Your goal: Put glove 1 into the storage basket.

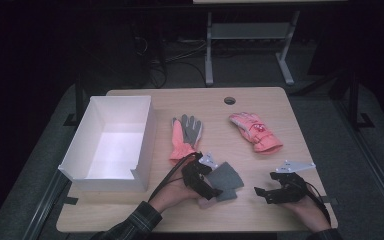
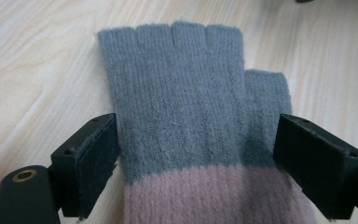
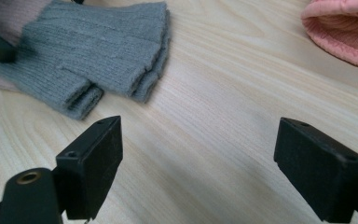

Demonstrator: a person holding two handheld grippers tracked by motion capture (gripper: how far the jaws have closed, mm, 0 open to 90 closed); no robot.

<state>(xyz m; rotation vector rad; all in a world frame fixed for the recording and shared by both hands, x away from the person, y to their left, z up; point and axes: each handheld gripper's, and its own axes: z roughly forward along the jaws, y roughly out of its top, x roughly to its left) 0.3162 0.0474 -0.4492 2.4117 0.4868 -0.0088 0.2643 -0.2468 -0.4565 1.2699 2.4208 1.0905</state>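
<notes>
The grey glove (image 1: 228,179) is lying flat on the surface (image 1: 260,210), near its front edge, between the two hand-held grippers. In the left gripper view it is seen as a fingerless knit glove, grey at the finger end and dusty pink at the cuff. The left hand-held gripper (image 1: 221,192) is being held over the cuff end with its jaws spread wide; the glove is lying between them, the pads standing beside its edges without pinching it. The right hand-held gripper (image 1: 261,193) is being held just right of the glove, apart from it, jaws spread over bare wood with nothing between them. A grey-and-pink glove (image 1: 186,135) and a pink glove (image 1: 256,131) are lying farther back. A white box (image 1: 111,144) is standing at the left of the surface.
</notes>
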